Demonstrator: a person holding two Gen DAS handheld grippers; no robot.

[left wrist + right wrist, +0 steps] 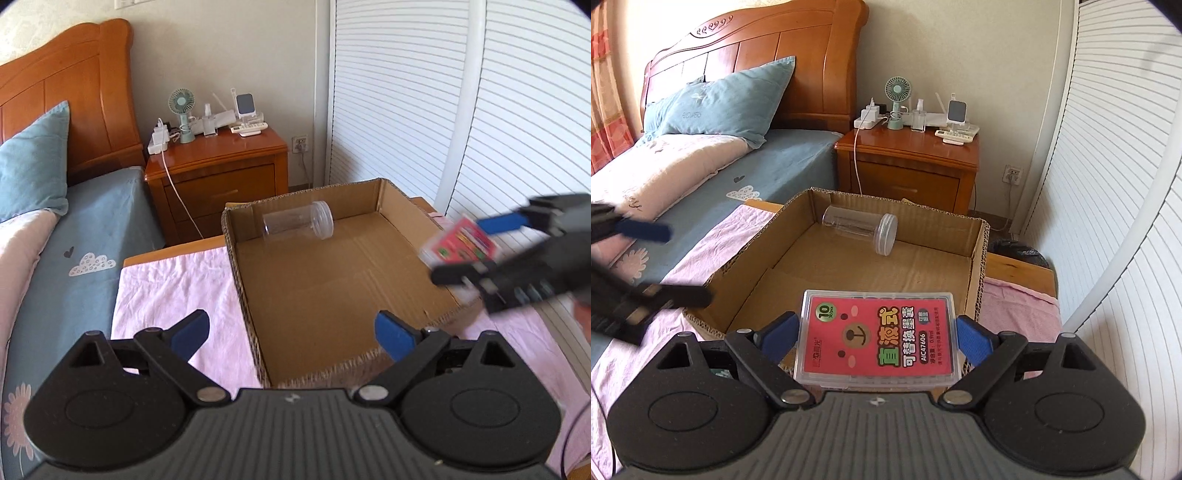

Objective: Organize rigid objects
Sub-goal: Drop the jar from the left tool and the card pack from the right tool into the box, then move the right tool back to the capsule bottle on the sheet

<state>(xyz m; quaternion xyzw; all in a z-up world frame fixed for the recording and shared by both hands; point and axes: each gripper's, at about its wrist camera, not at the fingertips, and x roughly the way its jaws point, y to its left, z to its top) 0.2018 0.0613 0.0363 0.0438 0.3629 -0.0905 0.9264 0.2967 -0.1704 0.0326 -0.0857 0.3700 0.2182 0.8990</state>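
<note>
Low in the frame, the right claw (pixel 877 334) grips a clear plastic case with a pink label (pixel 879 338). Behind it, a see-through round jar (pixel 862 229) lies inside the brown cardboard box (pixel 977 280). The left claw (pixel 291 334) is spread wide with nothing in it.

We see a brown corrugated cardboard box (pixel 977 291) on a pale pink cloth (pixel 173 291); the clear plastic jar (pixel 858 229) inside; a red-labelled clear case (pixel 877 338) printed with a bear face; blue pads (pixel 971 339) on the black right hand-held gripper (pixel 875 341); a blue-grey sheet (pixel 92 229) with white clouds.
</note>
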